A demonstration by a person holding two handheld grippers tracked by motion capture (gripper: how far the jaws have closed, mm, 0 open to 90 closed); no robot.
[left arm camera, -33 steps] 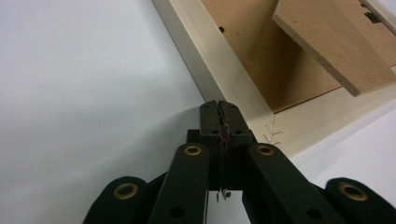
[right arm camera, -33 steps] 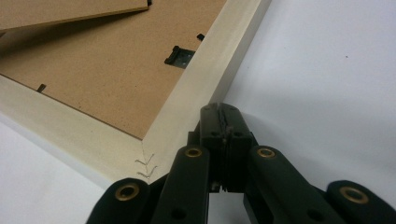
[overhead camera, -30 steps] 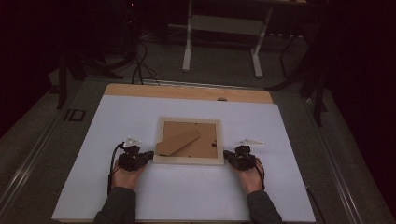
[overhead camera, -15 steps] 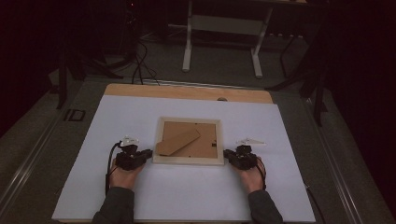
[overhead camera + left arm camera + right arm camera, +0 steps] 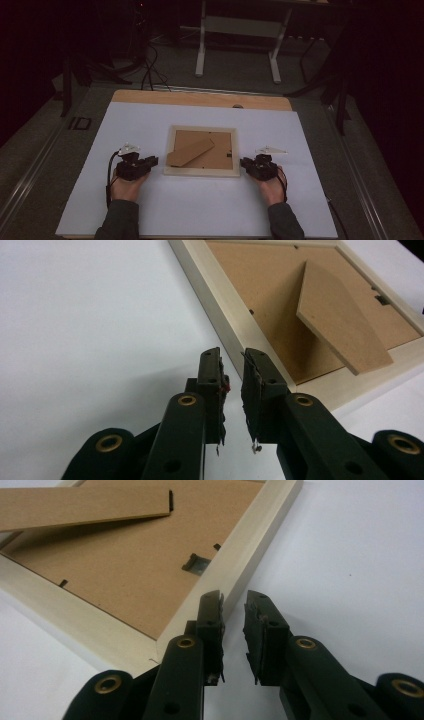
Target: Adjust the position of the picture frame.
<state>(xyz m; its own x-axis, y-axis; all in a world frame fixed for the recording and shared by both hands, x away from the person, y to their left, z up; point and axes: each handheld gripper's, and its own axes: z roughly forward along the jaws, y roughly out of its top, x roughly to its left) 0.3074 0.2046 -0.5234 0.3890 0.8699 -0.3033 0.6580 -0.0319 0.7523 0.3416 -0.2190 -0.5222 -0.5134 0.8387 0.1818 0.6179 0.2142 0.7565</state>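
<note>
Left gripper [image 5: 150, 161] and right gripper [image 5: 245, 163] lie low, flanking the pale wooden picture frame [image 5: 202, 171] at centre frame; both jaws slightly spread, have just been opening, nothing between them. Hands unmoved since earlier.

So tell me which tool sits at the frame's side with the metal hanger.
The right tool: the metal hanger lies just past its tips; the left tool faces the frame's plain edge.

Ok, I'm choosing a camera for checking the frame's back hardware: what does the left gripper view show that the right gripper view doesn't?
Left gripper view: the stand's wide free end, lifted clear of the backing, beside one long rail of the picture frame.
Right gripper view: the metal hanger, close and sharp at the backing's edge, and the frame's near corner.
Both: the frame lying face down on the white table cover.
</note>
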